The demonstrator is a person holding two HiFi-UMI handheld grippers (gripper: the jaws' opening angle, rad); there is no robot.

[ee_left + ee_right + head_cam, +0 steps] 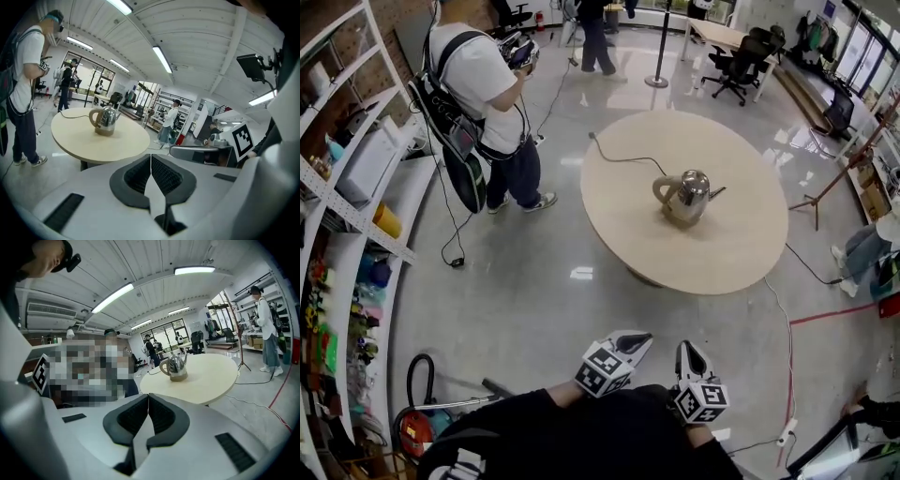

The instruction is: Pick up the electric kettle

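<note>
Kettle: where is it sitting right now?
In the head view the kettle stands near the middle of the round table, right of frame centre; a cord trails from it toward the table's left edge.

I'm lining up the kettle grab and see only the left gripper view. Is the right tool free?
Observer: Yes. The right tool is shut, with nothing between its jaws.
Operator: How near the table are we?
Observer: Short of it. In the head view the left tool and the right one hang side by side over floor, well back from the table.
Operator: Anything on the floor to mind?
Observer: A white cable runs along the floor from the table's right side toward us.
</note>
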